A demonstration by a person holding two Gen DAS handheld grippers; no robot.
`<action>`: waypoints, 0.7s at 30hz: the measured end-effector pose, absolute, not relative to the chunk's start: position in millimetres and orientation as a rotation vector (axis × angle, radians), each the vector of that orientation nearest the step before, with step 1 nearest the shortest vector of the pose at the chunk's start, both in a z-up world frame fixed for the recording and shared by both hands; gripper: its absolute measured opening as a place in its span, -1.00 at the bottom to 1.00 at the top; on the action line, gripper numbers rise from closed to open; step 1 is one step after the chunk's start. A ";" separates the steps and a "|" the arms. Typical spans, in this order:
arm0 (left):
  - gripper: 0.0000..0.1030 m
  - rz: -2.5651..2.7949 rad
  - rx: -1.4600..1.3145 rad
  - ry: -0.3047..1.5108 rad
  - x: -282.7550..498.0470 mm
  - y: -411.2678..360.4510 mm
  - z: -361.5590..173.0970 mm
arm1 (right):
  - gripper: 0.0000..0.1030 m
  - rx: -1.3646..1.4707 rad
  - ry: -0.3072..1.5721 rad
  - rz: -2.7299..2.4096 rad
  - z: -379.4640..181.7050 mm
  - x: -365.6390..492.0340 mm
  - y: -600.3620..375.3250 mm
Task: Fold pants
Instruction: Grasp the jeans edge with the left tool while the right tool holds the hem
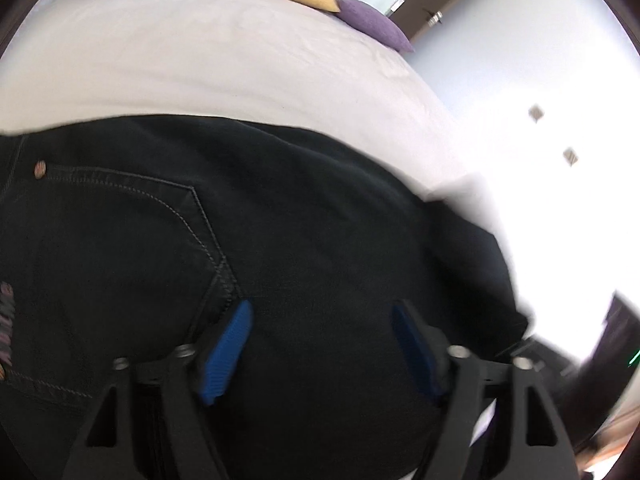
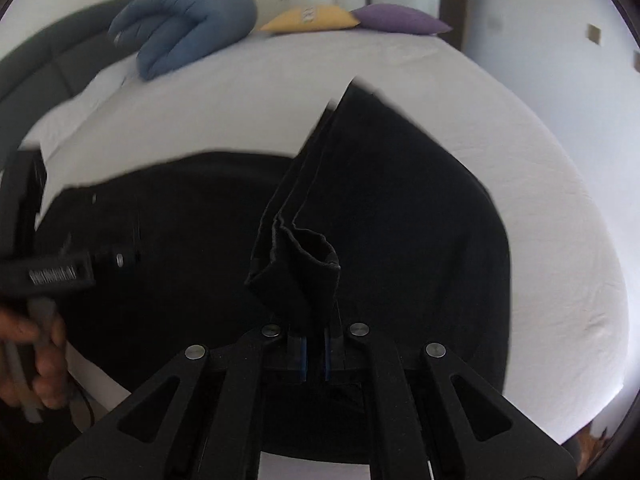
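My left claw (image 1: 320, 350) is spread wide just above the black pants (image 1: 280, 220), its blue pads (image 1: 226, 354) clear of the cloth near the pocket stitching. My right claw (image 2: 315, 354) is clamped on the hem of one leg (image 2: 300, 264), lifted above the rest of the pants, which lie on the white bed (image 2: 500, 100). Far of the pants the sheet is bare up to a blue pillow (image 2: 188, 20), a yellow pillow (image 2: 312, 18) and a purple one (image 2: 400, 18). The bed's edge curves close on the right. The pants' near edge is hidden behind my claws, and the waistband is cut off at left.
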State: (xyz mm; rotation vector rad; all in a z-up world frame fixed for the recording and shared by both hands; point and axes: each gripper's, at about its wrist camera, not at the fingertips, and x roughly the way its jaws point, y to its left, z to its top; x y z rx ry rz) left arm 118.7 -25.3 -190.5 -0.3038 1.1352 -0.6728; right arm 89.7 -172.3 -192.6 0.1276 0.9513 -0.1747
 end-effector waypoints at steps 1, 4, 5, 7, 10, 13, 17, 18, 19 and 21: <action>0.80 -0.674 -0.338 1.137 119.0 -23.9 -188.6 | -0.93 0.096 0.980 -0.168 -203.3 93.7 -160.9; 0.97 -0.702 -0.459 1.166 121.3 -24.2 -186.2 | -0.92 0.035 0.983 -0.177 -213.3 82.9 -148.3; 0.97 -0.720 -0.485 1.180 122.5 -28.1 -186.4 | -0.92 0.023 0.971 -0.176 -212.2 77.0 -146.5; 0.98 -0.753 -0.523 1.209 124.9 -40.3 -186.0 | -0.92 -0.027 0.941 -0.188 -208.0 70.3 -140.7; 0.99 -0.803 -0.548 1.254 130.1 -63.2 -183.9 | -0.92 -0.060 0.904 -0.197 -204.9 70.2 -134.7; 0.99 -0.832 -0.514 1.294 137.3 -87.7 -181.7 | -0.92 -0.107 0.875 -0.199 -199.2 63.6 -122.4; 0.95 -0.839 -0.453 1.337 145.5 -106.4 -182.0 | -0.92 -0.157 0.849 -0.192 -189.9 59.6 -108.2; 0.93 -0.837 -0.441 1.338 146.3 -109.1 -180.7 | -0.92 -0.171 0.844 -0.188 -187.9 59.0 -104.3; 0.75 -0.848 -0.439 1.336 147.0 -110.8 -179.1 | -0.92 -0.183 0.841 -0.185 -185.5 59.1 -100.5; 0.20 -0.879 -0.426 1.353 150.2 -111.3 -176.0 | -0.92 -0.202 0.836 -0.178 -183.5 56.6 -93.3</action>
